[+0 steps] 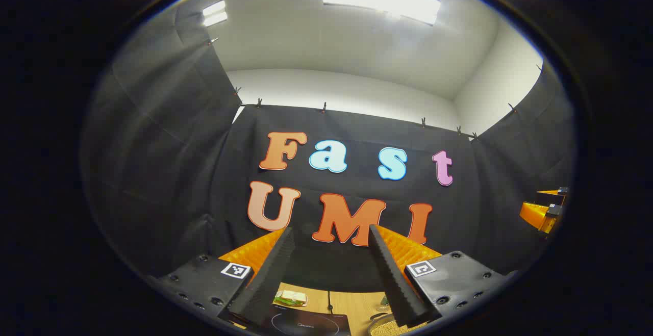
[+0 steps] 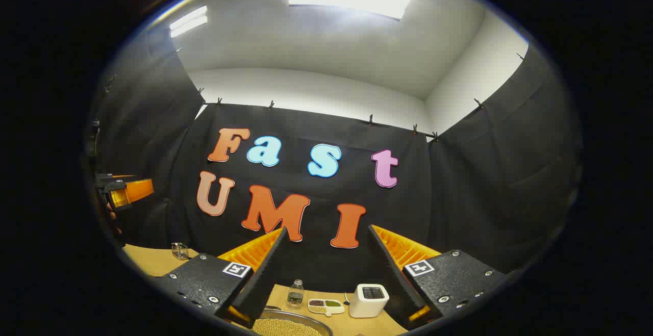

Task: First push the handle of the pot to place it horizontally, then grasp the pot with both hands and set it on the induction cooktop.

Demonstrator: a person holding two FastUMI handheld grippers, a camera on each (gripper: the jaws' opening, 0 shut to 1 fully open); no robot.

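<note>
Fingers of my left gripper stand wide apart at the bottom of the left gripper view, holding nothing, and between them I look down on the cooktop, a dark slab on the wooden table. Just right of it, under my right-hand finger, I catch a slice of the pot, its rim and a fill of pale grains. A small packet lies beyond the cooktop.

My right gripper is also spread wide and empty. In the right gripper view the pot sits straight below and a touch left of the gap, close to the camera. Beyond it on the table stand a bottle, a divided dish and a white box.

Both grippers are held high and level, aimed at the wall, with the table well below. I can't make out the handle in either view, so I can't tell which way its long axis runs. I judge the handle push is not begun. The pot lies between the two grippers, the cooktop to its left, so the carry should go leftward. My right gripper seems nearer the pot; I'd tilt down first to find the handle.
</note>
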